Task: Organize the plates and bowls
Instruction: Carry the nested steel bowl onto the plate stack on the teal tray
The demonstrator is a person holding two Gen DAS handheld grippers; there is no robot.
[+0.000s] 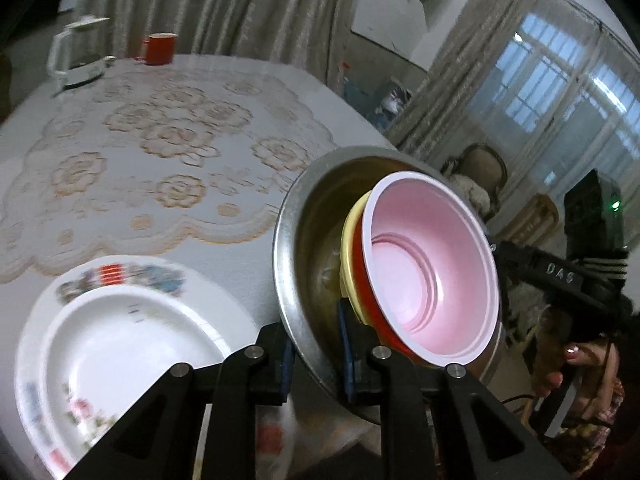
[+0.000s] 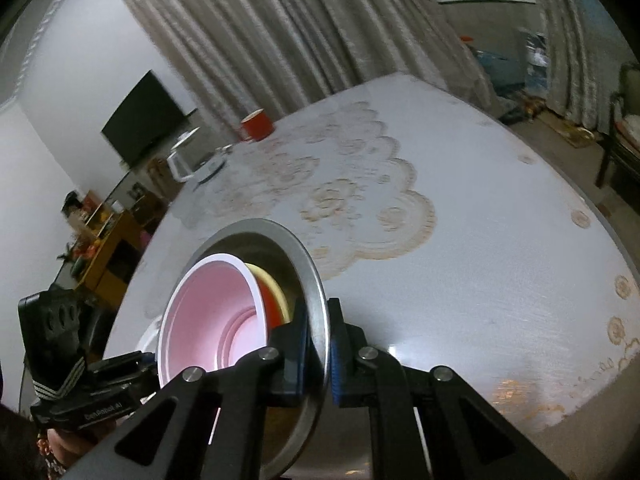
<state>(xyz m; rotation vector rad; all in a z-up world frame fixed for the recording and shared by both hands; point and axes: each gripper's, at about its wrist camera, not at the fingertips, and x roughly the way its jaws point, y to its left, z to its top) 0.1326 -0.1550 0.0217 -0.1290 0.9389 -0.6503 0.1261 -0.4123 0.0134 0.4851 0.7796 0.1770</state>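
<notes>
A steel bowl [image 1: 308, 216] holds a yellow bowl [image 1: 349, 232] and a red bowl with a pink inside [image 1: 424, 264], nested and tilted. My left gripper [image 1: 318, 352] is shut on the steel bowl's rim on one side. My right gripper [image 2: 320, 356] is shut on the rim [image 2: 312, 280] on the opposite side; the pink bowl [image 2: 204, 312] and yellow bowl [image 2: 270, 280] show there too. The stack is held above the table. A white floral plate [image 1: 120, 344] with another under it lies at the lower left of the left wrist view.
The table [image 2: 500, 260] has a lace cloth [image 1: 160, 148]. A red mug [image 1: 160, 48] and a white kettle [image 1: 76, 56] stand at its far end. Curtains, a TV [image 2: 144, 120] and chairs surround the table.
</notes>
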